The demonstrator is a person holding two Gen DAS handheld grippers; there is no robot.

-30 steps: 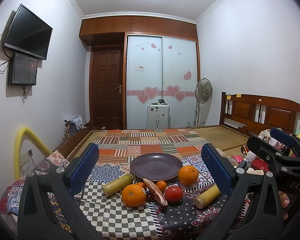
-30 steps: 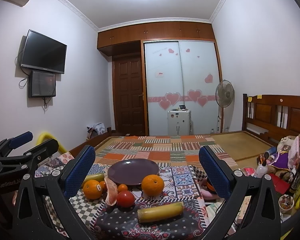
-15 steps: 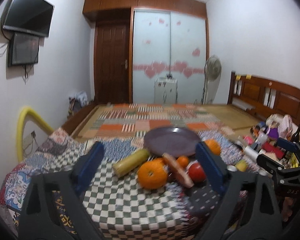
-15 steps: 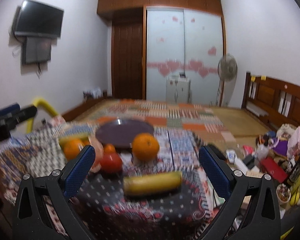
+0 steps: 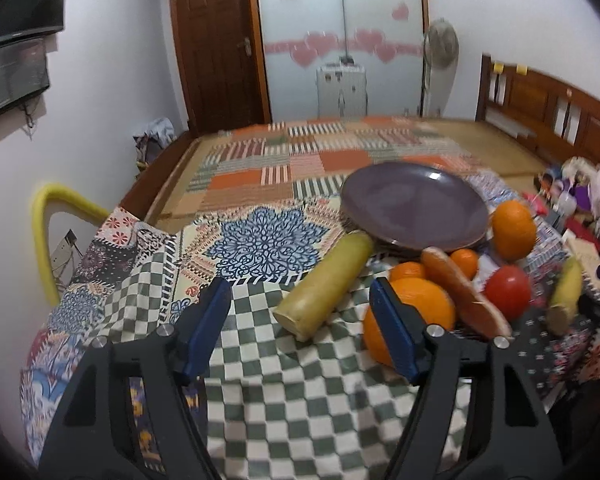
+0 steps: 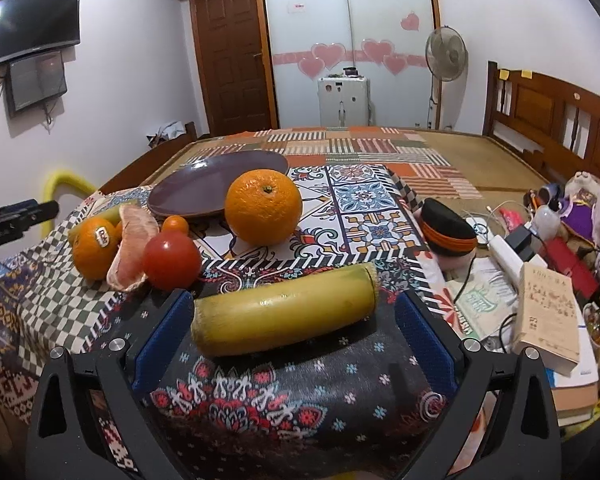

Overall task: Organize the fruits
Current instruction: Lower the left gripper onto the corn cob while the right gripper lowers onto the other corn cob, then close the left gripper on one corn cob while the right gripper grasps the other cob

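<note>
Both my grippers hang over the fruit on the patterned cloth (image 6: 372, 208).

My left gripper (image 5: 300, 328) has just been narrowing, jaws still apart and empty; a yellow stalk piece (image 5: 328, 280) lies at 12 o'clock, a big orange (image 5: 424, 308) at 2. My right gripper (image 6: 290, 330) gapes wide, unclamped, around another yellow stalk piece (image 6: 284, 312); the purple plate (image 6: 204, 184) sits at 11 o'clock.

On the worktop (image 6: 364, 204): plate (image 6: 204, 184) far left, orange (image 6: 263, 207) just right of it, banana piece (image 6: 284, 312) nearest, tomato (image 6: 171, 255) left.
</note>
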